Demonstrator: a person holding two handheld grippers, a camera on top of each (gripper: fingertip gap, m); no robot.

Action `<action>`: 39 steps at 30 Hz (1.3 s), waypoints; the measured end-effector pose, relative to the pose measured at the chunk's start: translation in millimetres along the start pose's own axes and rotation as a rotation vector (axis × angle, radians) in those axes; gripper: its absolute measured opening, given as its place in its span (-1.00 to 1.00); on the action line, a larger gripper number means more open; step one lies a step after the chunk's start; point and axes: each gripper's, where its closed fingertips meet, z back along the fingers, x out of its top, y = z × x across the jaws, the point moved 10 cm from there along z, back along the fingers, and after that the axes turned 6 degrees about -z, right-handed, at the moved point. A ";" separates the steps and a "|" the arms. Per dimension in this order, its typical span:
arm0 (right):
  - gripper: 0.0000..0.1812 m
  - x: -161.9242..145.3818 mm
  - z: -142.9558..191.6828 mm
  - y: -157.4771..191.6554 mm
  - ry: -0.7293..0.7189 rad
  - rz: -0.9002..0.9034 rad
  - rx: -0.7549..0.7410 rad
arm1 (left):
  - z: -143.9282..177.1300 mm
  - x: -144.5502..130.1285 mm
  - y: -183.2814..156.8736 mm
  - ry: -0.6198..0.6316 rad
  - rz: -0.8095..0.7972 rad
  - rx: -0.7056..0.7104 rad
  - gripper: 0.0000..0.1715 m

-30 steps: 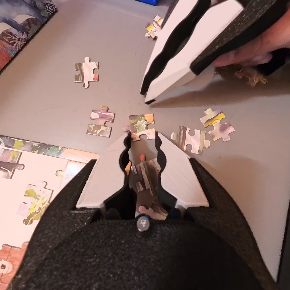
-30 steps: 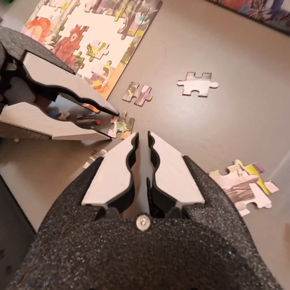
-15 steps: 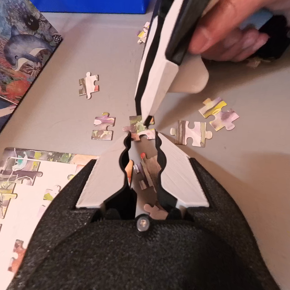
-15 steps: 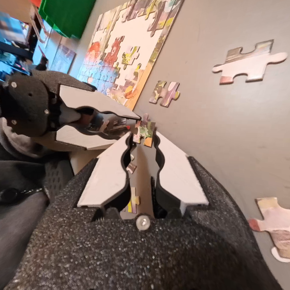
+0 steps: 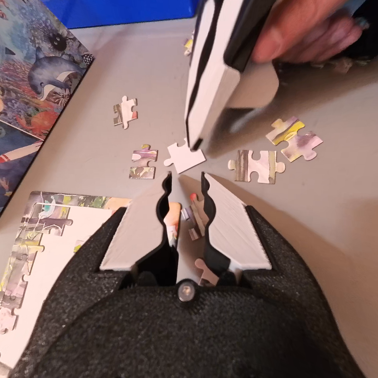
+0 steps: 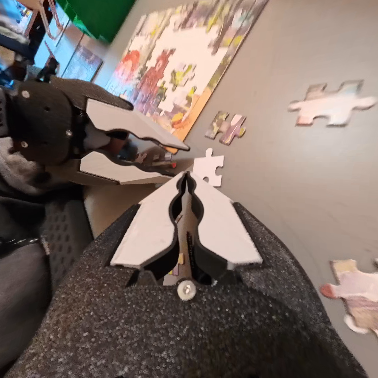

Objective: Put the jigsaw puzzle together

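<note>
A puzzle piece with its white back up (image 5: 184,159) sits just beyond my left gripper (image 5: 186,173), which is open and empty above the grey table. My right gripper (image 5: 194,145) comes down from above, shut on that piece's far edge. In the right wrist view the right gripper (image 6: 186,173) has its tips together at the white piece (image 6: 210,165), and the open left gripper (image 6: 179,161) is beside it on the left. The partly built puzzle board (image 5: 61,225) lies at lower left; it also shows in the right wrist view (image 6: 184,61).
Loose pieces lie on the table (image 5: 144,161), (image 5: 124,112), (image 5: 256,168), (image 5: 294,139), and one with a red tip lies under my left fingers (image 5: 194,216). A sea-picture board (image 5: 30,71) and a blue bin (image 5: 122,10) are at the back left. A green bin (image 6: 98,16) stands beyond the board. Both grippers' tips are close together, under 4 cm apart.
The right gripper has shut on the green and orange piece in front of the left gripper; that piece now shows its white back. The left gripper stays open.
</note>
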 end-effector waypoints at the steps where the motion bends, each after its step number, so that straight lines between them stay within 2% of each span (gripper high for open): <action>1: -1.00 3.4 6.3 1.2 -0.046 0.047 -0.048 | 1.1 -0.6 0.9 -0.001 0.005 0.000 -0.68; 3: -0.71 10.1 15.3 2.5 -0.094 0.146 -0.188 | 3.0 -0.3 1.7 -0.012 0.017 -0.013 -0.70; 8: -0.52 8.5 -3.3 9.5 0.038 0.209 -0.250 | 2.3 -2.1 3.9 0.002 0.057 -0.035 -0.72; 10: -0.52 5.9 -11.8 9.4 0.090 0.242 -0.329 | 7.7 -5.8 11.7 0.004 0.093 -0.023 -0.72; 15: -0.74 4.2 -19.0 22.4 0.145 0.345 -0.431 | 29.6 -15.5 41.1 -0.071 0.239 0.001 -0.73; 18: -0.75 2.9 -23.1 30.7 0.155 0.413 -0.500 | 36.3 -19.7 50.1 -0.105 0.298 0.002 -0.74; 21: -0.76 4.5 -22.9 28.1 0.145 0.371 -0.464 | 36.8 -21.0 51.7 -0.114 0.320 -0.011 -0.74; 25: -1.00 4.8 -16.0 20.0 0.063 0.252 -0.287 | 32.8 -21.7 44.7 -0.087 0.255 -0.036 -0.71; 28: -1.00 5.5 -5.7 14.8 0.028 0.199 -0.240 | 29.6 -22.8 36.8 -0.061 0.194 -0.073 -0.67; 31: -1.00 6.2 -1.5 24.3 0.011 0.239 -0.179 | 27.6 -21.9 32.5 -0.058 0.181 -0.099 -0.67; 33: -0.99 6.2 -4.4 26.6 0.024 0.254 -0.206 | 25.2 -19.5 27.9 -0.069 0.174 -0.130 -0.66; 35: -0.73 3.4 -9.7 22.7 0.082 0.257 -0.290 | 20.7 -15.1 20.4 -0.074 0.142 -0.145 -0.64; 39: -0.73 -3.7 -13.6 21.5 0.114 0.267 -0.333 | 8.1 -12.4 7.5 -0.017 0.087 -0.151 -0.80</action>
